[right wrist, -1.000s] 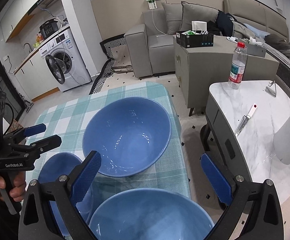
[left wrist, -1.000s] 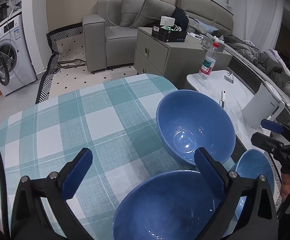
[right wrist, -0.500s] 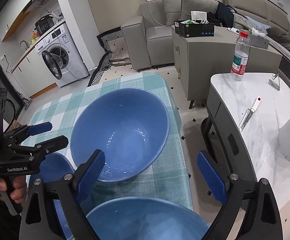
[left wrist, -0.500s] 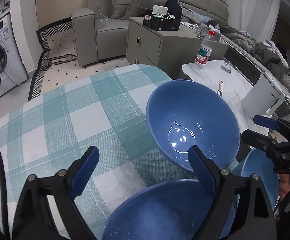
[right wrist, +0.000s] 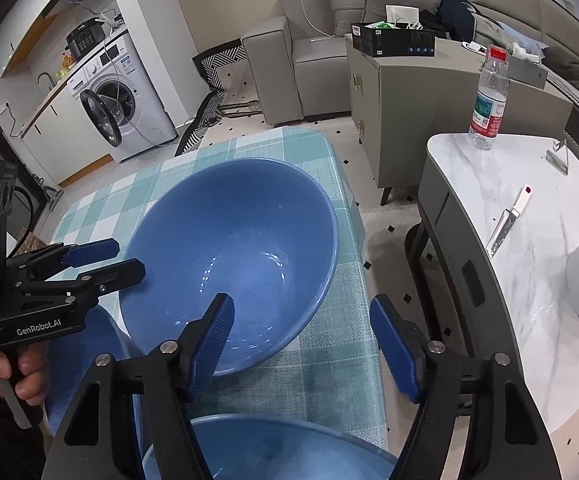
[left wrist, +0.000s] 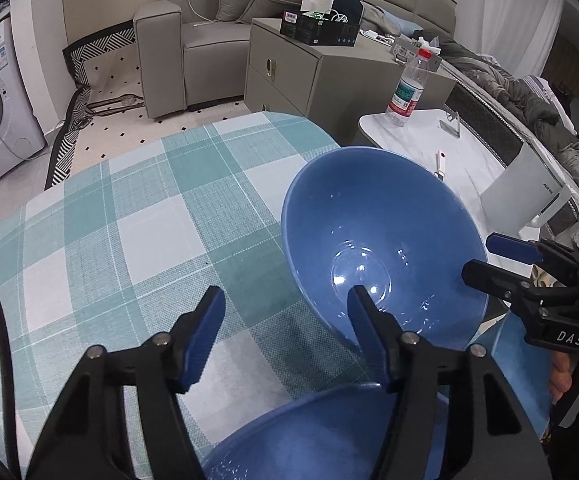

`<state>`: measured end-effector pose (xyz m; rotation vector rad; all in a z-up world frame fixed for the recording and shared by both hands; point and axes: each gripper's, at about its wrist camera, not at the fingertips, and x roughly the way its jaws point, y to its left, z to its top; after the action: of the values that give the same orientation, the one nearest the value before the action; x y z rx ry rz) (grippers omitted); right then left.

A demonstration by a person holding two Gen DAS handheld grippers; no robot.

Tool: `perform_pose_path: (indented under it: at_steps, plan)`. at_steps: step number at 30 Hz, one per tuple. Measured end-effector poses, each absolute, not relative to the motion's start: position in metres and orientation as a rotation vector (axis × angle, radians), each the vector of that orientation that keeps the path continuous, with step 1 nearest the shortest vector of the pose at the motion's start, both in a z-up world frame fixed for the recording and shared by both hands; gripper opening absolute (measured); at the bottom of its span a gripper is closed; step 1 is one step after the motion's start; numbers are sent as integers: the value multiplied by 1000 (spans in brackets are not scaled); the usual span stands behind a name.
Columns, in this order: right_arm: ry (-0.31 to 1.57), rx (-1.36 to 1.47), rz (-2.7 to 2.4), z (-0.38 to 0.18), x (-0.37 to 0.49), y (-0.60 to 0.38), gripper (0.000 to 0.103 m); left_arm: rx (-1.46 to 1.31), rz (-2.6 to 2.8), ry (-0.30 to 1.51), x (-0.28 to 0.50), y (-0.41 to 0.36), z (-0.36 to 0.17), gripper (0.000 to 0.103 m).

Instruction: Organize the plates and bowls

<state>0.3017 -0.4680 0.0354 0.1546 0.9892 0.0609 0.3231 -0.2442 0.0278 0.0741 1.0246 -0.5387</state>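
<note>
A large blue bowl [left wrist: 385, 240] [right wrist: 233, 256] stands on the teal checked tablecloth [left wrist: 129, 220] near its right edge. My left gripper [left wrist: 285, 332] is open, its right finger at the bowl's near left rim. My right gripper [right wrist: 305, 340] is open, its left finger over the bowl's near rim, its right finger outside it. A second blue bowl lies below each gripper [left wrist: 329, 436] [right wrist: 273, 452]. A third blue dish [right wrist: 85, 360] shows under the left gripper. Each gripper shows in the other's view, left [right wrist: 97, 256] and right [left wrist: 501, 256].
A marble side table [right wrist: 529, 216] stands right of the cloth-covered table with a water bottle [right wrist: 488, 100], a knife [right wrist: 507, 220] and a white appliance [left wrist: 529, 192]. A grey cabinet [left wrist: 321, 68], sofa [left wrist: 209, 28] and washing machine [right wrist: 121, 100] stand beyond.
Both grippers have moved forward toward the large bowl and their jaws have narrowed. The near bowls have slid lower in both views.
</note>
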Motion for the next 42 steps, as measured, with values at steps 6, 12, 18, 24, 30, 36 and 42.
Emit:
perform_pose_path:
  at_steps: [6,12,18,24,30,36,42]
  plan:
    - [1005,150,75,29,307,-466,59,72,-542,1045,327,-248,21,53]
    - [1014,134,80,25,311,-463,49,82,-555,1042,327,-252,20,44]
    - [1010,118,70,22,311,-462,38,98,-579,1025,325,-258,21,28]
    - [999,93,72,24,309,-459,30,133,-591,997,320,-264,24,21]
    - [991,74,65,25,306,-455,30,128,-585,996,320,-263,25,20]
    - [972,61,65,30,301,-451,30,121,-579,982,318,-261,29,20]
    - [937,55,57,38,293,-447,30,118,-580,961,315,-259,35,20]
